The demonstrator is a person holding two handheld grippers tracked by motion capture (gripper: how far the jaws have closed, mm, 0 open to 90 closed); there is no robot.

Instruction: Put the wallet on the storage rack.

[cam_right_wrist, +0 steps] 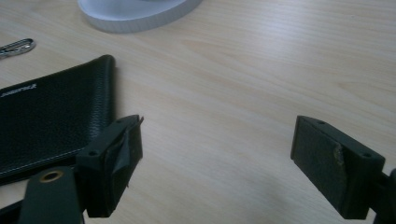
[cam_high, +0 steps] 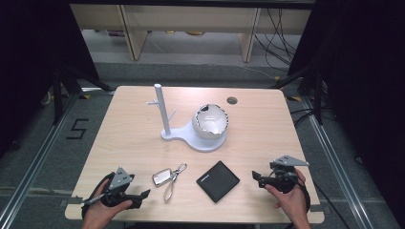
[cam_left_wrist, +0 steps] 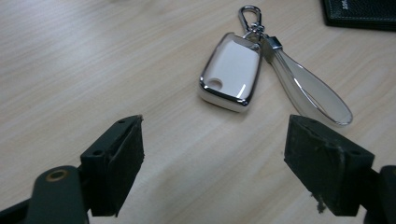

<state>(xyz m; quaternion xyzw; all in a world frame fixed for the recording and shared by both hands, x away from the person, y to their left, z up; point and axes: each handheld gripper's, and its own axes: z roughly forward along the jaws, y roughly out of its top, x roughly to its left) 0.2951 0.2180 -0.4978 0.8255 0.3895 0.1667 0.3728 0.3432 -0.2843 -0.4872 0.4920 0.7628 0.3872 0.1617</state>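
A white key fob [cam_high: 162, 177] [cam_left_wrist: 230, 71] with a clear loop strap [cam_left_wrist: 308, 93] and a metal clasp [cam_left_wrist: 250, 15] lies near the table's front. My left gripper [cam_high: 143, 194] [cam_left_wrist: 212, 161] is open just short of the fob, jaws wide apart, nothing between them. A black leather wallet [cam_high: 218, 180] [cam_right_wrist: 51, 123] lies flat to the right of the fob. My right gripper [cam_high: 254, 176] [cam_right_wrist: 215, 161] is open over bare table beside the wallet's right edge, holding nothing.
A white stand [cam_high: 161, 110] with pegs rises from a white base [cam_high: 203, 141] [cam_right_wrist: 135, 11] mid-table, and a white bowl-shaped shell [cam_high: 210, 120] sits on that base. A round cable hole [cam_high: 232, 100] lies at the far edge of the wooden table [cam_high: 129, 129].
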